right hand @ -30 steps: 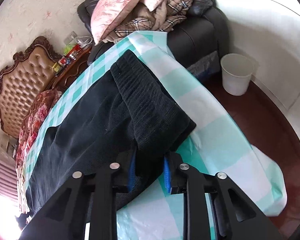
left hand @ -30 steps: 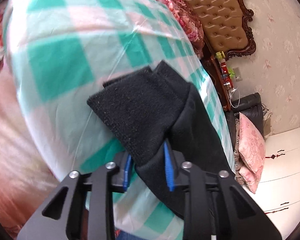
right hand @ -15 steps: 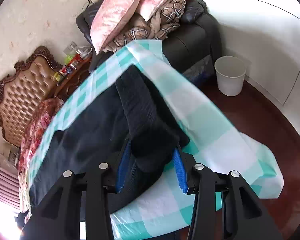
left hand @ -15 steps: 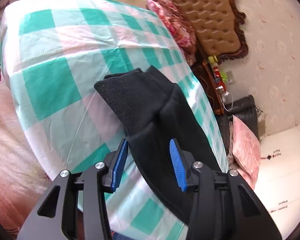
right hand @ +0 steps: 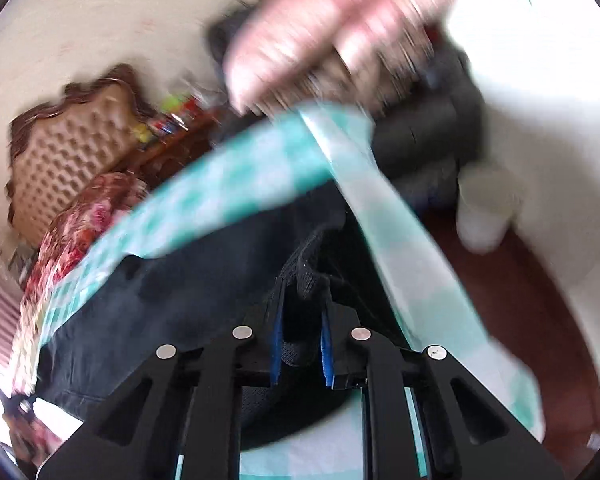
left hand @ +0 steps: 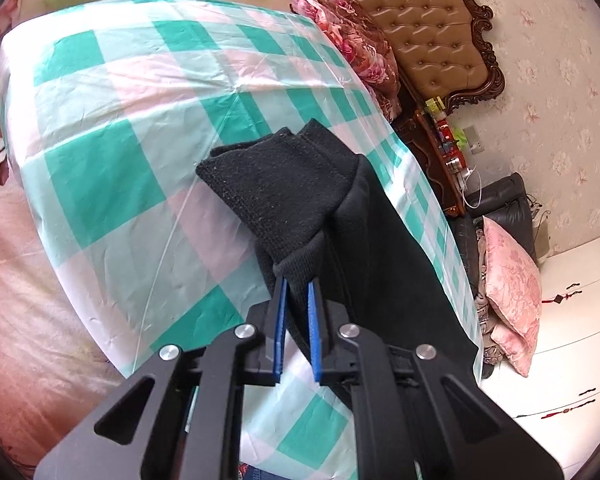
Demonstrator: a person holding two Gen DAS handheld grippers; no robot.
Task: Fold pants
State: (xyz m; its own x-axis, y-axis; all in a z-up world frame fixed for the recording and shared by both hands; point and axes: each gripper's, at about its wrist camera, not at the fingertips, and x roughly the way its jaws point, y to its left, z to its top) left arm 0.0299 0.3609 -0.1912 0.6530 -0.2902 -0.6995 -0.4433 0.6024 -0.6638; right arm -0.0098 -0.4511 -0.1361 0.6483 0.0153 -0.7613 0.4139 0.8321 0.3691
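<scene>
Pants (left hand: 340, 216) — black, with a thick ribbed knit band at one end; laid lengthwise on a green-and-white checked sheet (left hand: 112, 128) over the bed, the band end doubled over.
Left gripper (left hand: 297, 292) — blue pads closed tight on a fold of the ribbed band.
Right gripper (right hand: 302, 312) — blurred view; pads narrowed onto bunched black fabric.
Far right — tufted headboard (left hand: 416, 20), pink pillow (left hand: 512, 280).

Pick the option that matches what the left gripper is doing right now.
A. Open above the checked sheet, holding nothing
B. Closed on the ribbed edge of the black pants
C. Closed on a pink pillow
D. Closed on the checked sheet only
B: the left gripper has its blue pads pinching the ribbed black hem of the pants above the checked sheet.
</scene>
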